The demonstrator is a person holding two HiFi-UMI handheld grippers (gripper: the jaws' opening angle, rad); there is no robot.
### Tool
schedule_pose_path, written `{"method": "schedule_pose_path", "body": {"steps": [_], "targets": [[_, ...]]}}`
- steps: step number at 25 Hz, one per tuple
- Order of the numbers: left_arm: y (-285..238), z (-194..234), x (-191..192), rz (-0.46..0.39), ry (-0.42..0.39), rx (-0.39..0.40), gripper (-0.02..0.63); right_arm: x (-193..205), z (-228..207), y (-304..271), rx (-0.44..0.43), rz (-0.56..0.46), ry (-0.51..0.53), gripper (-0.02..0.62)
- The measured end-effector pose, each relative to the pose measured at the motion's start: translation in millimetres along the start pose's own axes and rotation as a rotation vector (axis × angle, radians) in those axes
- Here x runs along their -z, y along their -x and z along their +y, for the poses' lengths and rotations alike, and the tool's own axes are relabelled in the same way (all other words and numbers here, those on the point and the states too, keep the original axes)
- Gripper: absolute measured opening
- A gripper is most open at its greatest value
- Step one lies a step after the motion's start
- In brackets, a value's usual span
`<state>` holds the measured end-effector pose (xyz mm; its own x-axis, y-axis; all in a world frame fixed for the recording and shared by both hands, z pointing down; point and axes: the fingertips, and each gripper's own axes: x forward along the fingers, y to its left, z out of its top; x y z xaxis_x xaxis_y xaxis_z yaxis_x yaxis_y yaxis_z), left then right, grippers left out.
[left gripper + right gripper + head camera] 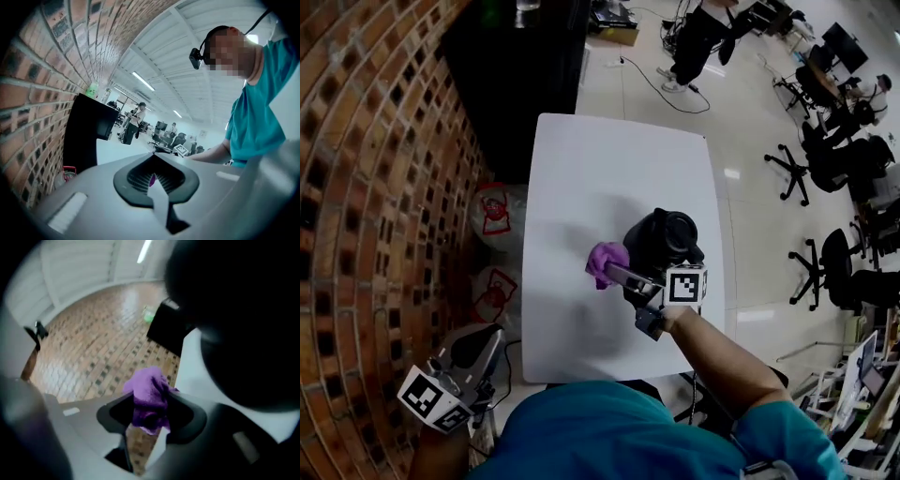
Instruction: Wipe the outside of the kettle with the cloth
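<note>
Head view: right claw (616, 273) clamps cloth (604, 260) beside kettle (667, 236).

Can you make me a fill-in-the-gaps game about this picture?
1. The right gripper is holding a ____ cloth.
2. The black kettle stands on a ____ table.
3. The wall next to the table is made of ____.

Missing words: purple; white; brick.
</note>
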<state>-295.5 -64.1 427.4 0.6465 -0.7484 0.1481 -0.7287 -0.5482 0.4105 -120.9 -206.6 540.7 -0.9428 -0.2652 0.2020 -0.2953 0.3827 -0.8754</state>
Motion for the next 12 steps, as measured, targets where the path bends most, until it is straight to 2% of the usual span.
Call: {"method": "schedule_pose_path", "body": {"steps": [2,6,8,12], "targets": [[-4.7,-3.4,0.7,0.031,-0.008,0.019,0.0,-4.6,-13.8,17.1,-0.012,-0.193,-0.081,0.178],[-10.9,-9.3,5.5,0.084,-0.021,0.051,0.0,-15.6,-32.8,36.2,0.004,-0.481,-0.073,0.178],[-12.0,-9.8,7.9,0.106,-0.026,0.058,0.0,-25.7,-34.8,34.1,-0.016,-0.573,-0.074,0.178],[-11.5,-9.1,9.0,0.136,-0.026,0.064,0.0,-36.5,-37.3,27.3,-0.052,-0.693,-0.086,0.178]]}}
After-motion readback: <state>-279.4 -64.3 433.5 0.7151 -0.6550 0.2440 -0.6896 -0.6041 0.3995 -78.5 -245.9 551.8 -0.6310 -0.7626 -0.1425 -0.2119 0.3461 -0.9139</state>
